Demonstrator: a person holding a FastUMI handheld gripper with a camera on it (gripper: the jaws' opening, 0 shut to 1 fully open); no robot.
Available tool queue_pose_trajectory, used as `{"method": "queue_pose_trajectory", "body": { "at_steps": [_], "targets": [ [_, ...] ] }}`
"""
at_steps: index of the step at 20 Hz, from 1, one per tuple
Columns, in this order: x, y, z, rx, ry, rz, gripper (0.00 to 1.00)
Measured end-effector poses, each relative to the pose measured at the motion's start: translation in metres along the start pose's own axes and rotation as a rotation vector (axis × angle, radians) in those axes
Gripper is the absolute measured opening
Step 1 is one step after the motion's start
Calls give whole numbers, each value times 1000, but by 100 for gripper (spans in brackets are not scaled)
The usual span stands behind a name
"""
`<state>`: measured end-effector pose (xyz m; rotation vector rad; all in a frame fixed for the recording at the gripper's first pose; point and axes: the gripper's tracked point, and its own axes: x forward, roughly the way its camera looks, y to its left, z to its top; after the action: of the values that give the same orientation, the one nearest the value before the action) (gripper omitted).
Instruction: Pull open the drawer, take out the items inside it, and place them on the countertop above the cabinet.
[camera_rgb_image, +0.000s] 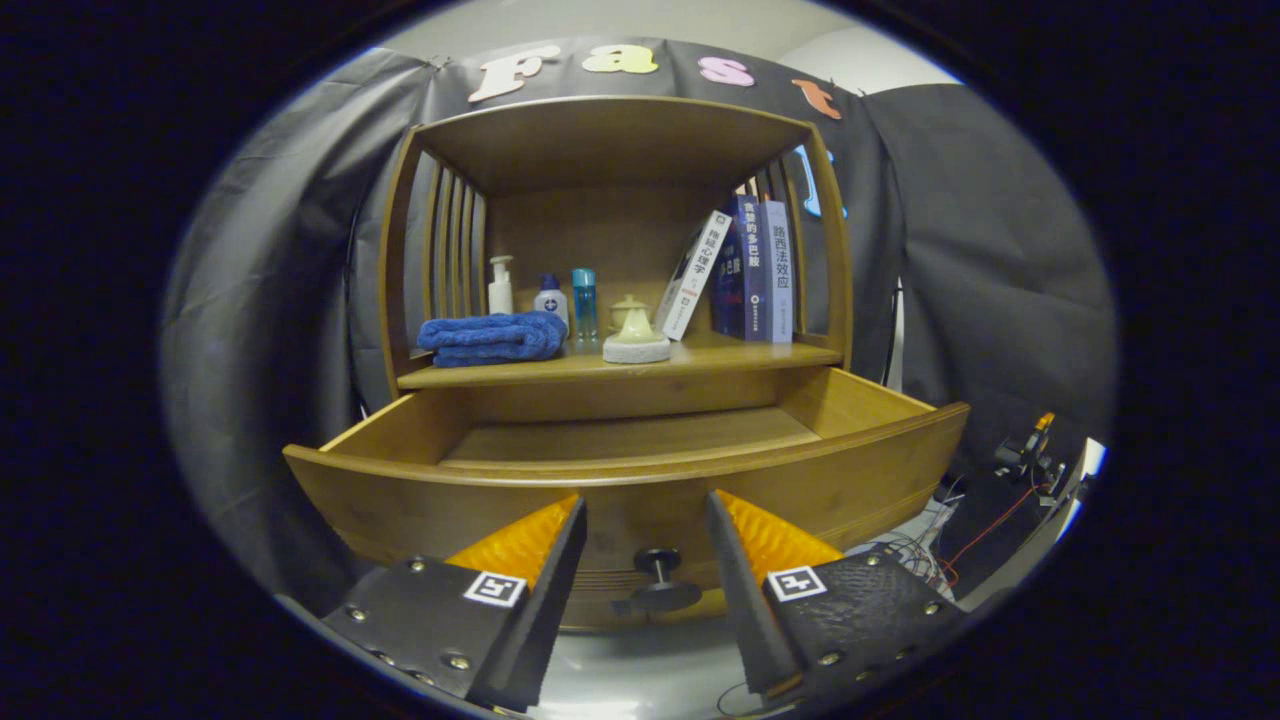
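The wooden drawer (880, 470) stands pulled out toward me, its curved front just ahead of my fingers. Its dark round knob (657, 578) sits between my fingertips, touching neither. My gripper (645, 515) is open and holds nothing. The part of the drawer floor that I can see is bare wood; the near part is hidden behind the drawer front. Above it, the countertop (740, 355) of the cabinet carries a folded blue towel (492, 338), a white pump bottle (500, 286), two small bottles (568, 300), and a cream lidded pot (636, 335).
Three books (745, 268) lean at the right of the countertop under the cabinet's roof. Slatted side walls (452, 250) close in the shelf on both sides. Cables and equipment (1020, 470) lie low at the right of the cabinet.
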<state>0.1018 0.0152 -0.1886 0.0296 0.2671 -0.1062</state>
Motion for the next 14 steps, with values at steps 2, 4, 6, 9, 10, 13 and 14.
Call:
{"method": "queue_pose_trajectory", "body": {
  "at_steps": [2,4,6,9,10,13,14],
  "targets": [
    [10,1,5,9,-5,7,73],
    [22,4,11,21,-14,19,73],
    [31,4,16,16,-12,23,74],
    [50,6,17,14,2,21,74],
    [57,7,19,13,3,21,74],
    [80,13,22,12,22,41,74],
    [88,16,24,8,24,48,74]
  ]
}}
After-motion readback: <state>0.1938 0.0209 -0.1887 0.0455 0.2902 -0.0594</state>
